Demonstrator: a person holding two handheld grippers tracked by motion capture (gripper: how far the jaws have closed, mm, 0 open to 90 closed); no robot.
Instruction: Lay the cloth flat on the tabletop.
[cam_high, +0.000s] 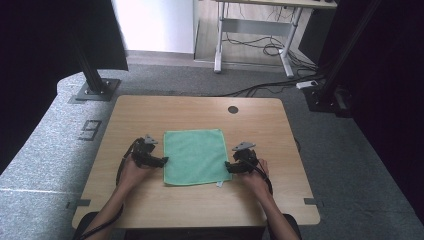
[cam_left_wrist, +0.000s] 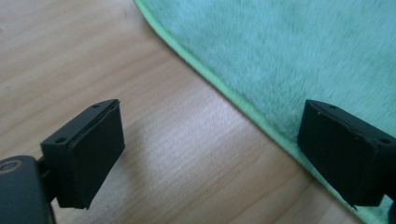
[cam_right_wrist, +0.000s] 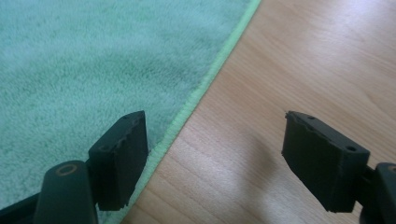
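High view: a green cloth (cam_high: 195, 156) lies flat on the desk (cam_high: 150, 112), nearer its front edge, between the left tool (cam_high: 161, 161) and right tool (cam_high: 229, 167).

Left gripper view: jaws released, straddling the cloth's (cam_left_wrist: 299, 51) hem over bare desk (cam_left_wrist: 84, 56).

Right gripper view: jaws likewise released astride the hem of the cloth (cam_right_wrist: 84, 65), grasping nothing.

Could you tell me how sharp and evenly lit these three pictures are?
High view: soft and grainy, dark at both sides, the green cloth evenly lit. Left gripper view: cloth pile blurred, wood grain sharper. Right gripper view: cloth hem crisp, pale glare on the table.
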